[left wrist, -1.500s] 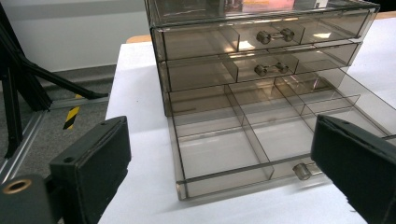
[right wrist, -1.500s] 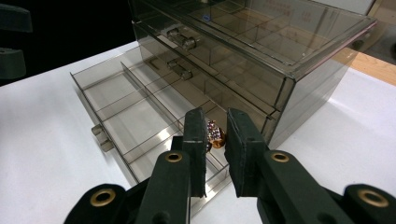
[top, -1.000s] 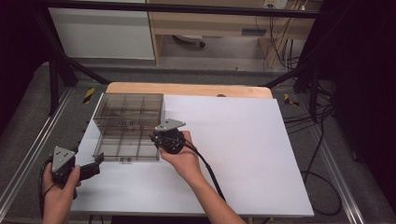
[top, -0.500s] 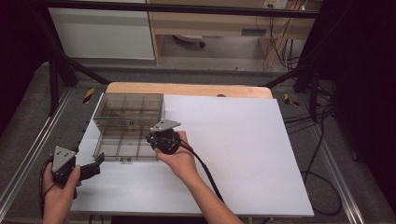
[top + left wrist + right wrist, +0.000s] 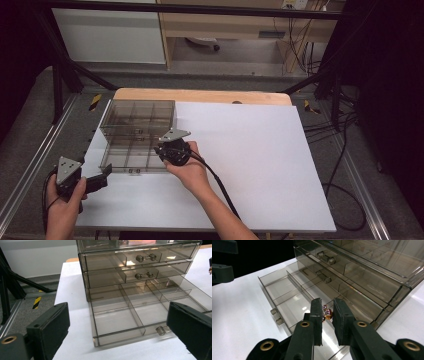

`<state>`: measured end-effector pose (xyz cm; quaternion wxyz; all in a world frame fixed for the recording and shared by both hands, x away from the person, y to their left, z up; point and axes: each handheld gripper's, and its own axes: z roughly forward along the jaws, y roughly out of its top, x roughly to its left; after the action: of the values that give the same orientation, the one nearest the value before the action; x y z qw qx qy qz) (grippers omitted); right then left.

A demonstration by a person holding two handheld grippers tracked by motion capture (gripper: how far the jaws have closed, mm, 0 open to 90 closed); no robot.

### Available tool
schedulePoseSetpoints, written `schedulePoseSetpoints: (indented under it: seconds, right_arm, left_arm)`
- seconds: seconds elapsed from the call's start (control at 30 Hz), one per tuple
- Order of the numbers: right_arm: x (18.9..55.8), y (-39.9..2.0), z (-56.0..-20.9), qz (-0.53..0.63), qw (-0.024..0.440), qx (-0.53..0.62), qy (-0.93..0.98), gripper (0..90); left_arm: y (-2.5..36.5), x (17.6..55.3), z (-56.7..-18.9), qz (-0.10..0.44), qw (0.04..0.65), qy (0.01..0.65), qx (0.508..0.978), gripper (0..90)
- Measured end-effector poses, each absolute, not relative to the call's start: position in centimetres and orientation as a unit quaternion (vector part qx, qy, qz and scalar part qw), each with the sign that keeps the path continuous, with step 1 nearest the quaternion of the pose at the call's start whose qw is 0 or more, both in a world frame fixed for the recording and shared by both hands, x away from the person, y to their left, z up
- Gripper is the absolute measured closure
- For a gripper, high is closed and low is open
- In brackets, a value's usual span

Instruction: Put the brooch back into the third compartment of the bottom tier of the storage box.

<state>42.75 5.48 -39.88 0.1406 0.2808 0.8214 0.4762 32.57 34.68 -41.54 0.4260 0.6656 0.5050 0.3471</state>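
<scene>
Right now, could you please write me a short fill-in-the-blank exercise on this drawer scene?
1. The right gripper is shut on a small sparkly ____.
2. The clear drawer cabinet has its ____ drawer pulled out.
3. The left gripper waits with its jaws ____.
4. The cabinet stands on a ____ tabletop.

Missing words: trinket; bottom; open; white
</scene>
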Motion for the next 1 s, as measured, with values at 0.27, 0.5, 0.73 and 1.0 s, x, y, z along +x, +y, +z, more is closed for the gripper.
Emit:
schedulePoseSetpoints:
  seconds: [0.27,0.5,0.73,1.0]
  right_arm:
    - [42.87,5.77,-40.09,0.473,0.138,0.281,0.824,78.3]
    - [42.93,5.83,-40.22,0.472,0.136,0.283,0.824,78.3]
    - [42.84,6.32,-40.64,0.466,0.133,0.279,0.829,78.2]
    - [43.01,6.01,-40.48,0.465,0.135,0.282,0.828,78.0]
  left_arm:
    - [34.60,32.59,-41.54,0.347,0.426,0.503,0.667,5.0]
    - [34.70,32.56,-41.54,0.347,0.425,0.504,0.667,5.0]
    - [34.73,32.56,-41.54,0.346,0.426,0.505,0.666,5.0]
    - [34.73,32.59,-41.56,0.346,0.425,0.505,0.667,5.0]
